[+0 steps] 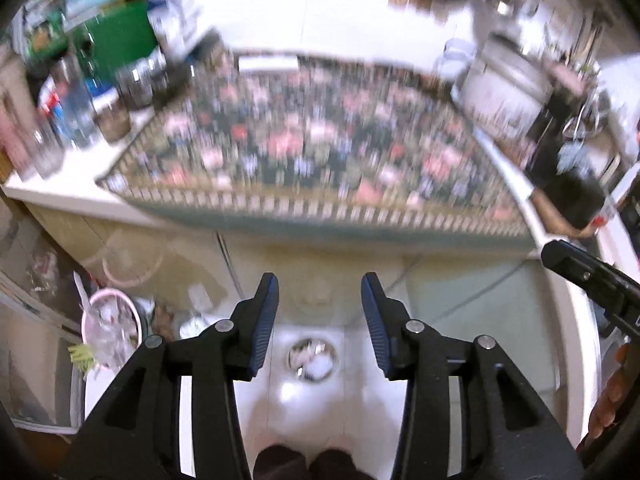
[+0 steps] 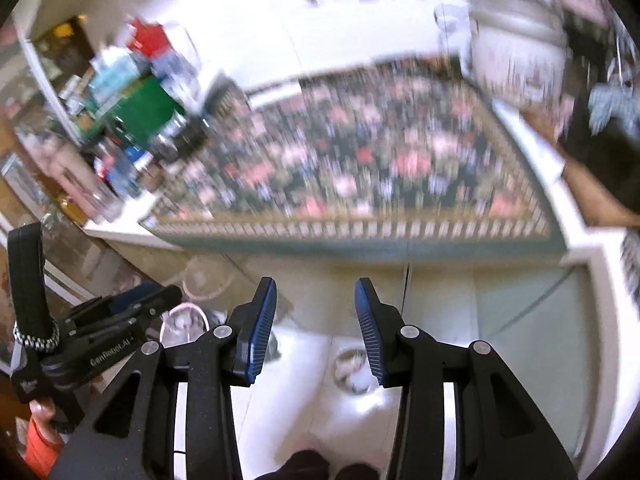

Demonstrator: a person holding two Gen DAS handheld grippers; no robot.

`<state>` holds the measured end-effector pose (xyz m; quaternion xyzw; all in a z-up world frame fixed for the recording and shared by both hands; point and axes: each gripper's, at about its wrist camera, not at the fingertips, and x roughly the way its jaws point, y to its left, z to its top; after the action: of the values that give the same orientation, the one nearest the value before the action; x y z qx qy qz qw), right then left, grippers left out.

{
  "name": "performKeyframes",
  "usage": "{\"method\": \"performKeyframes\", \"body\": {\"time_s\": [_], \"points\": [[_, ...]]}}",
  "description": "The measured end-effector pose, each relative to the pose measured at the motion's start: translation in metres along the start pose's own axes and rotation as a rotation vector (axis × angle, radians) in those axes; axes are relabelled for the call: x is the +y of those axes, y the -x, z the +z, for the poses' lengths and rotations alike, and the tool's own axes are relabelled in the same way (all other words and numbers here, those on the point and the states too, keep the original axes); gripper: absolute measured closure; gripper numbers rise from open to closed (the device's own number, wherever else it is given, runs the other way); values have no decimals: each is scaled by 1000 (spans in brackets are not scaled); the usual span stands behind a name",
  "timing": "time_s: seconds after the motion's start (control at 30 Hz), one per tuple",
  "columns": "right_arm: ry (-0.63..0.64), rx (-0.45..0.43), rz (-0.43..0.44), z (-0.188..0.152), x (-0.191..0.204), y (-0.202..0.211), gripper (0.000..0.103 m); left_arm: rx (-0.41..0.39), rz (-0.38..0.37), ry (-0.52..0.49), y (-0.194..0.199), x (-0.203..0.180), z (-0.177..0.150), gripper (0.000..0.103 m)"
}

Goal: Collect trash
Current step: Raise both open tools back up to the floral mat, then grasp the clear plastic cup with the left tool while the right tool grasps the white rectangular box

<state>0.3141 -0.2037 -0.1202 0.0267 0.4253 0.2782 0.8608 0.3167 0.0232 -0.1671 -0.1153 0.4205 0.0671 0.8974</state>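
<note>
My left gripper [image 1: 319, 288] is open and empty, held above the white floor in front of a counter. My right gripper [image 2: 315, 292] is open and empty too, beside it; its black body shows at the right in the left wrist view [image 1: 592, 280]. The left gripper body shows in the right wrist view [image 2: 100, 332]. A pink-rimmed bin [image 1: 110, 328] with crumpled clear plastic in it stands on the floor at lower left; it also shows in the right wrist view [image 2: 184, 320]. No loose trash is clear on the blurred floral cloth [image 1: 320, 140].
A counter holds the floral cloth [image 2: 360, 152], jars and bottles [image 1: 80, 112] at left, a green box [image 1: 120, 40], and a white rice cooker [image 1: 508, 88] at right. A round floor drain [image 1: 312, 360] lies below the grippers. Both views are motion-blurred.
</note>
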Motion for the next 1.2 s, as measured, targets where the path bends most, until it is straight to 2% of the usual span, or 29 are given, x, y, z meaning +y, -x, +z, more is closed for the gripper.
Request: {"method": "performKeyframes", "body": {"time_s": [0.13,0.23,0.33,0.47,0.57,0.67,0.77,0.87,1.0,1.2], "points": [[47,-95,-23,22,9,34,65,-83,0,6,27,-2,28,60],[47,-134,-22,40,9,45,60,-130,3,12,39,3,52,59],[52,-166,-34,60,10,42,59,-171,15,17,43,11,74,57],[57,-187,-64,90,12,20,59,-214,59,21,26,33,110,57],[42,-190,-99,112,14,-4,59,-215,69,54,-10,67,144,57],[7,-171,-118,144,18,-38,59,-179,82,102,-51,104,176,57],[-29,-115,-109,175,23,-73,59,-138,93,154,-90,138,206,57],[-48,-107,-116,196,28,-99,59,-107,98,183,-127,163,229,57],[-66,-87,-117,216,32,-133,59,-93,136,216,-171,189,247,57],[-13,11,-89,242,30,-191,59,-67,137,280,-222,212,265,60]]}}
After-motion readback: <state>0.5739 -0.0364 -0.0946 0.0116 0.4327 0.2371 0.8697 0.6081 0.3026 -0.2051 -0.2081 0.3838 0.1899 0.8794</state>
